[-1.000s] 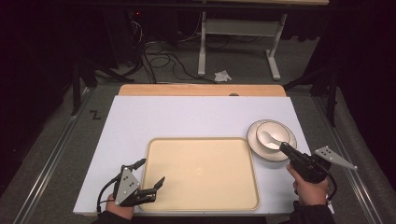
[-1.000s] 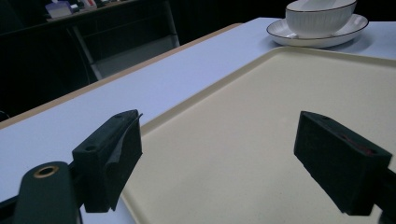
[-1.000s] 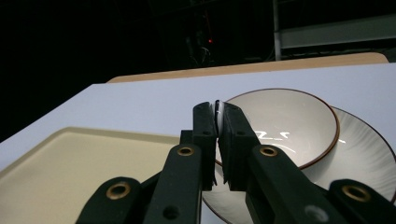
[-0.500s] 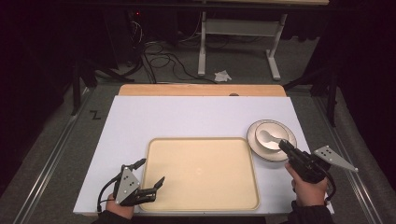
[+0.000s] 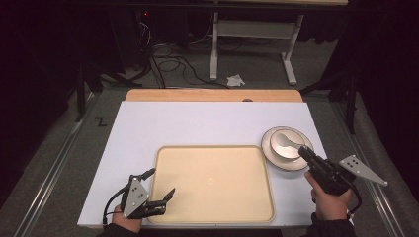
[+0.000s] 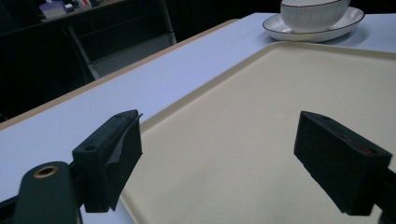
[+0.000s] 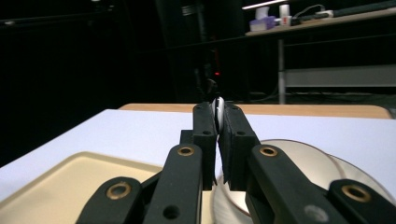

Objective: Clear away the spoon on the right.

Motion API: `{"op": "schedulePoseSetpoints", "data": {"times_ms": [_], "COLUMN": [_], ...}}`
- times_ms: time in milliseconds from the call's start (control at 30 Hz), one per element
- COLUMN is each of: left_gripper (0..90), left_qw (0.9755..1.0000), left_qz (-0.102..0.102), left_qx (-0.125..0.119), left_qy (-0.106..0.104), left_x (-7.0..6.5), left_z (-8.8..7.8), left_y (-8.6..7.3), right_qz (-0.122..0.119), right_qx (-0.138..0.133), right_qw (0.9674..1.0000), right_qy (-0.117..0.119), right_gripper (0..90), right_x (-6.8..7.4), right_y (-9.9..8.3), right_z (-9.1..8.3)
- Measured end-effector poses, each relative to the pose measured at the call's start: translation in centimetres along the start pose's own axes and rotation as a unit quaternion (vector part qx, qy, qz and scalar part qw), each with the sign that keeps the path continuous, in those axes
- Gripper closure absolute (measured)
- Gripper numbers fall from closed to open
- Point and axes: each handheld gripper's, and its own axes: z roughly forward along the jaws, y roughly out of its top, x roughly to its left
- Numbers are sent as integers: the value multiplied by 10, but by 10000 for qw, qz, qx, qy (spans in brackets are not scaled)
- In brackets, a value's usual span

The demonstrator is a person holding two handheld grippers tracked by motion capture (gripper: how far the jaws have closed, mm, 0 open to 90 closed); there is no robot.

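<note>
A white spoon point(image 5: 285, 142) lies in a bowl point(image 5: 291, 145) that sits on a plate point(image 5: 269, 148) near the right edge of the bench point(image 5: 197, 123), just beside the right rim of the tray point(image 5: 212, 185). Your right tongs point(image 5: 302, 151) are over the near side of that bowl with the jaws brought together on the spoon's handle; in the right gripper view a thin white sliver of the spoon point(image 7: 218, 112) stands between the pads of the right tongs point(image 7: 217, 140), with the plate point(image 7: 317, 163) below them. Your right hand point(image 5: 328, 200) comes in from the bench's near right corner. The beige tray lies at the middle of the near edge, bare. Your left tongs point(image 5: 158, 185) rest at the tray's near left corner, jaws spread wide, one jaw outside the left rim and one over the tray. In the left gripper view the left tongs point(image 6: 233, 158) straddle the tray's rim point(image 6: 187, 105), with the bowl point(image 6: 315, 11) on its plate point(image 6: 280, 28) well beyond.
</note>
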Motion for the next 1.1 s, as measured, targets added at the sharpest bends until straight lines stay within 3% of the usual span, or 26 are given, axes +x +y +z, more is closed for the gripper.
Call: {"op": "schedulePoseSetpoints", "data": {"times_ms": [233, 533, 833, 1100], "left_gripper": [158, 158, 158, 158], "left_qw": [10000, 10000, 10000, 10000], "left_qz": [-31, -14, 5, -6], "left_qx": [-29, -24, -7, -2], "left_qy": [2, 1, -24, -43], "left_x": [1, 1, 1, 1], "left_z": [0, 0, 0, 1], "left_y": [0, 0, 0, 0], "right_qz": [-26, -116, -65, 15], "right_qx": [290, 710, 911, 1064], "right_qw": [9982, 9906, 9849, 9804], "right_qy": [521, 1162, 1470, 1657], "right_gripper": [875, 875, 873, 872], "right_x": [21, 50, 72, 79], "right_y": [-12, -33, -46, -55], "right_z": [17, 42, 67, 74]}}
